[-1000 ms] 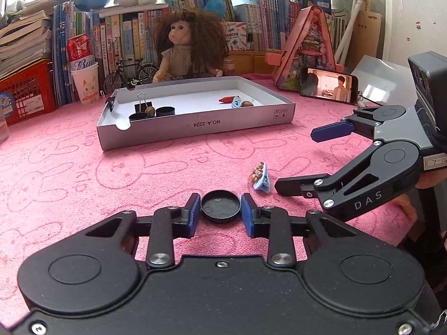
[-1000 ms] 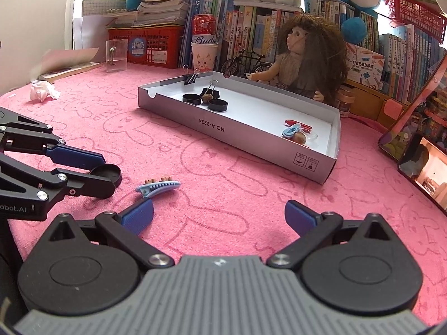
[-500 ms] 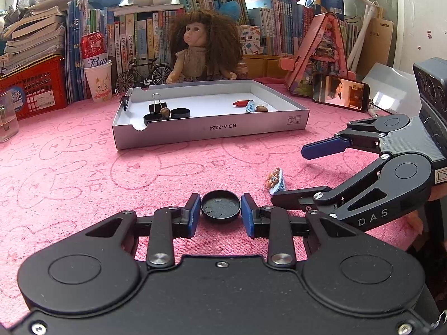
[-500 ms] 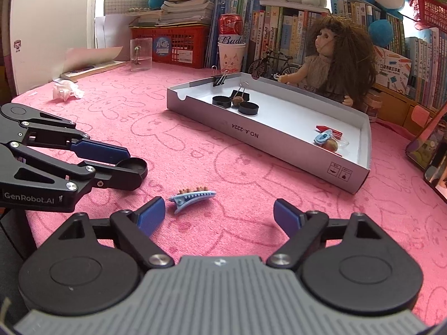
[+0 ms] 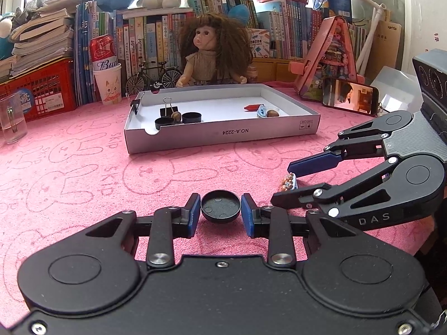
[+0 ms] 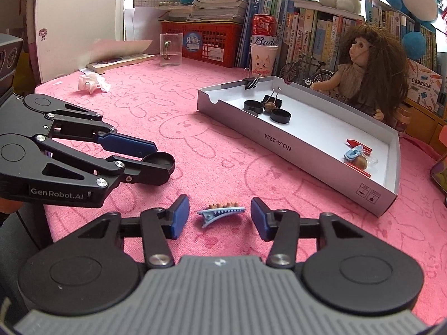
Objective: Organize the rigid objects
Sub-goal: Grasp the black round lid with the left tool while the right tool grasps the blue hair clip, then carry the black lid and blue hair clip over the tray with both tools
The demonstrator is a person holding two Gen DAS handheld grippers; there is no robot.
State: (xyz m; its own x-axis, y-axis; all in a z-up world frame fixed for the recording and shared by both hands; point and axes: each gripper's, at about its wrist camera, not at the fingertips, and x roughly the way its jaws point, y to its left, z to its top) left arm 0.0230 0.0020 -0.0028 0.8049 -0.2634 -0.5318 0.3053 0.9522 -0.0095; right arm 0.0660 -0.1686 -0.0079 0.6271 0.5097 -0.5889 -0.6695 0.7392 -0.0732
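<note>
My left gripper (image 5: 220,213) is shut on a black round cap (image 5: 220,206) just above the pink cloth; it also shows in the right wrist view (image 6: 157,162). My right gripper (image 6: 219,216) is open, its pads on either side of a blue hair clip (image 6: 220,213) that lies on the cloth; the clip also shows in the left wrist view (image 5: 289,182). The grey cardboard tray (image 5: 223,134) stands beyond, holding two black caps (image 5: 191,117), binder clips (image 5: 169,109), a nut, a blue clip (image 5: 261,111) and a red piece.
A doll (image 5: 212,53), a toy bicycle (image 5: 153,76), a can on a paper cup (image 5: 106,83), books and red baskets line the back. A phone (image 5: 349,96) stands at right. A glass mug (image 6: 170,50) and crumpled tissue (image 6: 92,82) are on the left.
My right gripper has moved forward over the hair clip and its jaws have narrowed around it. My left gripper keeps the cap and has shifted slightly.
</note>
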